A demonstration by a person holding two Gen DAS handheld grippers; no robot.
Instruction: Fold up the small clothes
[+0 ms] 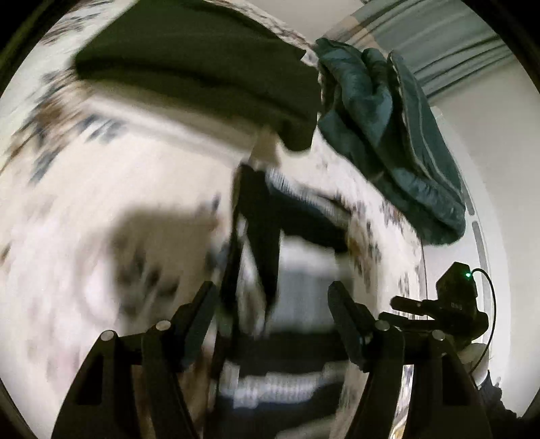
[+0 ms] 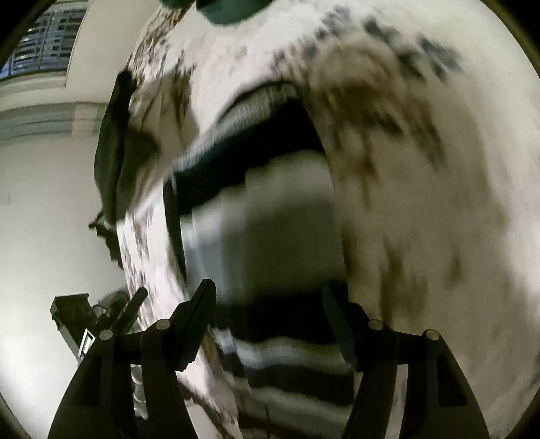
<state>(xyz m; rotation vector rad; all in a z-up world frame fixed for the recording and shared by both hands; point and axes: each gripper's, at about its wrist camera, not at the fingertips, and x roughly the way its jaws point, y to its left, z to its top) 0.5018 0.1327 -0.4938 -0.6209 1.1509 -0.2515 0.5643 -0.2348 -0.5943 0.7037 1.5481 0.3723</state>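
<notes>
Both wrist views are smeared by motion blur, so fine detail is hard to read.

In the left wrist view, the left gripper (image 1: 273,297) points down at a bed covered by a white floral-print sheet (image 1: 101,209). Its two black fingers stand well apart with nothing clamped between them; the jaws are open. Just beyond and between the fingertips lies a black, white and grey striped garment (image 1: 297,270), spread on the sheet; a dark strip of it runs upward from near the left finger. Whether the fingers touch the cloth cannot be told through the blur. Farther up the bed rests a folded dark olive garment (image 1: 202,71), and to its right, touching its edge, a crumpled teal garment (image 1: 388,128) lies near the bed's side. The right gripper (image 1: 438,304) appears at the lower right of this view, beside the bed's edge, with a small green light on its body.

In the right wrist view, the right gripper (image 2: 270,304) also points down at the striped garment (image 2: 270,219), which fills the space ahead of and between its fingers. The jaws are spread wide and hold nothing. A dark piece of clothing (image 2: 111,152) hangs at the bed's left edge, and the teal garment (image 2: 233,10) shows at the top. The left gripper (image 2: 111,324) is partly visible at lower left.
</notes>
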